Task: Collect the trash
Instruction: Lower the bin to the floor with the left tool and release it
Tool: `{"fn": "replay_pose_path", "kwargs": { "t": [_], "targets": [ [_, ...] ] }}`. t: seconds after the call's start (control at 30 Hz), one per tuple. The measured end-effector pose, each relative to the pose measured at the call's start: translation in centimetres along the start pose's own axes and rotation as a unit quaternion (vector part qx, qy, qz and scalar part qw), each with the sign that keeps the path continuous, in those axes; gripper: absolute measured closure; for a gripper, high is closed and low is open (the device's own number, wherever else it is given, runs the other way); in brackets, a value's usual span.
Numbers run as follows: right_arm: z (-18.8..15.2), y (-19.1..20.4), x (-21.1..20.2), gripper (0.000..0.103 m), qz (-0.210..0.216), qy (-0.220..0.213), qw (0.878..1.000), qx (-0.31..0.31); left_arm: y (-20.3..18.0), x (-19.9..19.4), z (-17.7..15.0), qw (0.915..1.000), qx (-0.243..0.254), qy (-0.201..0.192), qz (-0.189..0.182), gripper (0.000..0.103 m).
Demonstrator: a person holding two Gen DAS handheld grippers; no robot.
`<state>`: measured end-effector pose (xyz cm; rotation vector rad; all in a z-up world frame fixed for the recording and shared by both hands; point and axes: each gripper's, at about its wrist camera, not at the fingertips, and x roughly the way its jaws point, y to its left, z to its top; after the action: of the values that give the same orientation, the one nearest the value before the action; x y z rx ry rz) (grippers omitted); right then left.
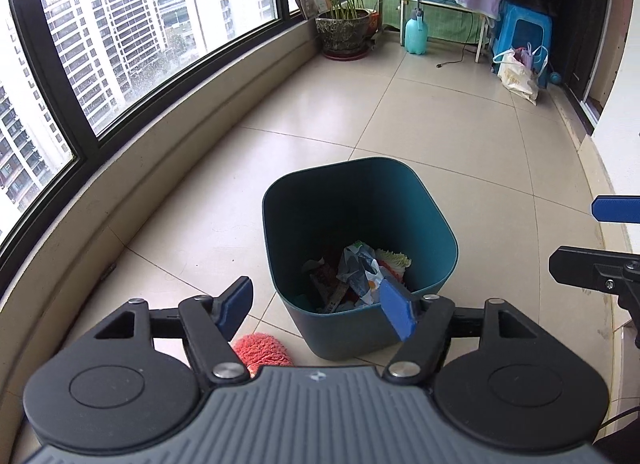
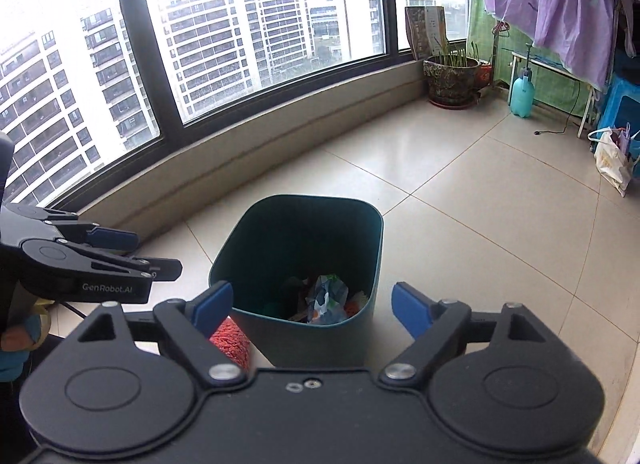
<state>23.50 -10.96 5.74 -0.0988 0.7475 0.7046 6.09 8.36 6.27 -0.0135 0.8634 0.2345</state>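
both hand-held grippers, left [image 1: 318, 310] and right [image 2: 312, 310], wide apart, empty, above trash bin [image 1: 436, 219]

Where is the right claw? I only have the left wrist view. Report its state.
Observer: The right claw is wide open and empty, aimed at the teal bin.
Operator: Tell me what sits by its left finger.
Observer: A red fluffy item lies on the floor beside the bin's base, partly hidden behind that finger's blue pad.
Operator: Describe the left claw from outside.
Observer: The left claw hangs left of the bin, holding nothing, with "GenRobot.AI" printed on its side.
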Motion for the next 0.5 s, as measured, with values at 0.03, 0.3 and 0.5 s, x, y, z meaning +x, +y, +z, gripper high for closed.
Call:
{"fn": "replay_pose_path", "kwargs": {
  "t": [0.03, 0.3, 0.5],
  "targets": [
    [-0.3, 0.0, -0.3, 0.013, 0.002, -0.005, 1.0, 0.001, -0.3, -0.6, -0.3, 1.0, 0.001, -0.01, 0.001, 0.033],
    [-2.6, 0.5, -3.2, 0.0, -0.011, -0.081, 0.996, 0.03, -1.9, -2.5, -2.4, 0.999, 0.007, -0.042, -0.013, 0.023],
    [-5.7, 0.2, -3.7, 0.0, -0.036, -0.142, 0.988, 0.056, -2.6, -3.6, -3.5, 0.998, 0.005, -0.048, -0.041, 0.021]
  ]
}}
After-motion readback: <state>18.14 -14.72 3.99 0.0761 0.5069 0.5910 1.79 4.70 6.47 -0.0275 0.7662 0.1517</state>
